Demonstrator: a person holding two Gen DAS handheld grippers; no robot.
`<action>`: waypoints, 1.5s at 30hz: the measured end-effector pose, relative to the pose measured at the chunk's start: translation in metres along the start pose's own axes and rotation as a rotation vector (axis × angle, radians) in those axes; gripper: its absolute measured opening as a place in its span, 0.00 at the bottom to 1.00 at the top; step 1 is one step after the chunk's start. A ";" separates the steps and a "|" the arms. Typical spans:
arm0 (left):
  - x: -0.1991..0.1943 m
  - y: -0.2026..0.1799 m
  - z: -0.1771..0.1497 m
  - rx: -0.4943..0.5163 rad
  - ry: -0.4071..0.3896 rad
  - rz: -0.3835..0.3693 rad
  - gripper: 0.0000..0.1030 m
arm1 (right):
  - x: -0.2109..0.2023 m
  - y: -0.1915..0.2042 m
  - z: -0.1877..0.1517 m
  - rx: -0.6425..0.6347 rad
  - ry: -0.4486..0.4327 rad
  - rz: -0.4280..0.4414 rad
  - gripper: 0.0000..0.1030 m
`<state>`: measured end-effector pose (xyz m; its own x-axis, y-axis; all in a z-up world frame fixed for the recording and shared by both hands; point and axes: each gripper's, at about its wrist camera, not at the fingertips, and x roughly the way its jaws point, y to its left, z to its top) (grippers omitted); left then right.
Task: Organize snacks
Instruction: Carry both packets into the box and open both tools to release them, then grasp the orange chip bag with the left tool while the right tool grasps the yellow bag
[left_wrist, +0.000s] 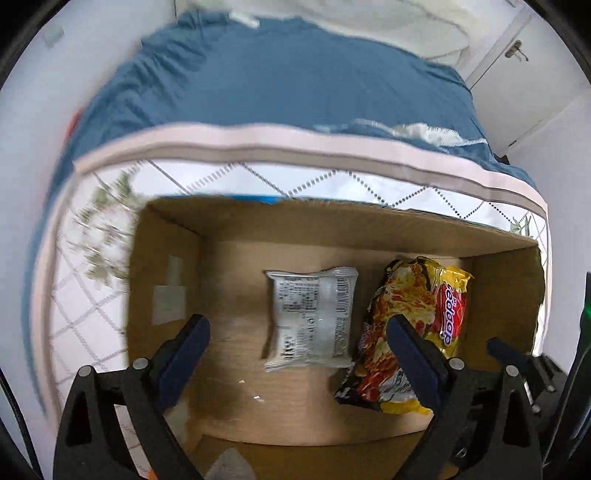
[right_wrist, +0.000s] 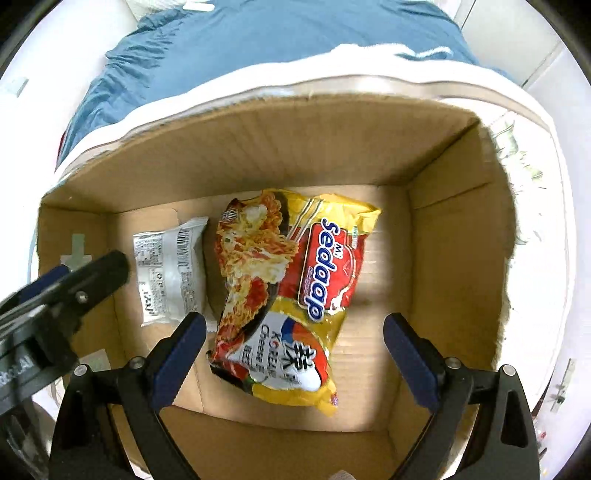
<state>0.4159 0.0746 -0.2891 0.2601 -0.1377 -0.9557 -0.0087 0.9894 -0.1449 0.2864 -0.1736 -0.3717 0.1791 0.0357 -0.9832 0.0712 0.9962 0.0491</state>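
An open cardboard box holds two packets lying flat on its floor. The silver snack packet lies in the middle, and the yellow-red instant noodle packet lies to its right. My left gripper hangs open above the silver packet, its pads clear of it. In the right wrist view, my right gripper is open over the noodle packet, which lies between the fingers untouched. The silver packet is left of it, inside the box. One finger of the left gripper reaches in from the left.
The box rests on a white quilted mattress with a pale trim band. A blue bedcover lies beyond it, with white cupboard doors at the far right. The box floor right of the noodle packet is bare cardboard.
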 end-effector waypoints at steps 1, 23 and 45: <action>-0.010 0.000 -0.005 0.012 -0.028 0.010 0.95 | 0.000 0.000 0.000 0.000 0.000 0.000 0.96; -0.145 0.003 -0.102 0.021 -0.261 0.023 0.95 | -0.137 0.029 -0.085 0.022 -0.288 -0.034 0.96; -0.067 0.076 -0.233 -0.241 0.093 0.074 0.95 | -0.061 0.005 -0.193 0.178 0.005 0.114 0.96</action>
<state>0.1733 0.1479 -0.2956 0.1607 -0.0803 -0.9837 -0.2564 0.9591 -0.1202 0.0862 -0.1557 -0.3458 0.1914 0.1481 -0.9703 0.2228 0.9562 0.1899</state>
